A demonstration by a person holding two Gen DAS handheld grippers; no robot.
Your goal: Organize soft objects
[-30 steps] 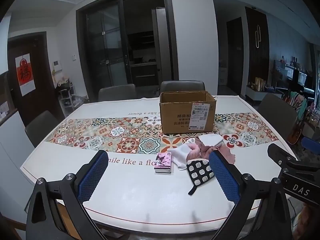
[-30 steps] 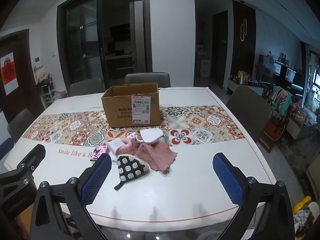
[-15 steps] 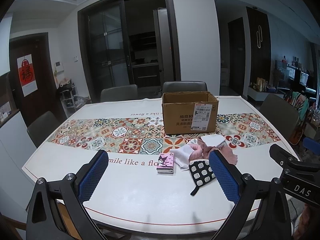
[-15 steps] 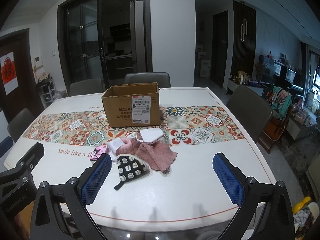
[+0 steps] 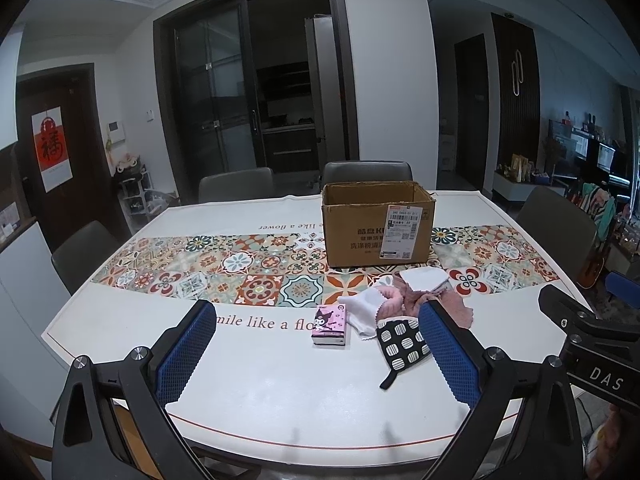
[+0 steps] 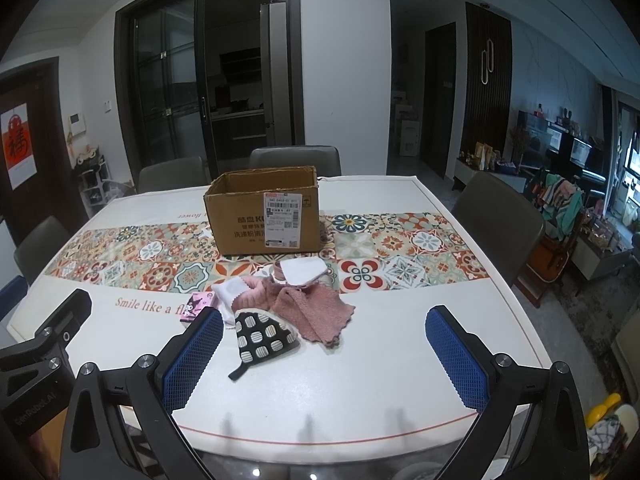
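Just below the centre of the right wrist view, the soft pile lies on the table (image 6: 400,360) in front of the cardboard box (image 6: 264,216): the pink cloth (image 6: 316,316) and black-and-white pouch (image 6: 262,338) look light and limp, so pinch a raised fold or the pouch's strap. Both your left gripper (image 5: 320,356) and right gripper (image 6: 324,356) hover wide and empty. You cannot see inside the box, and the pink cloth hides part of the white pieces.
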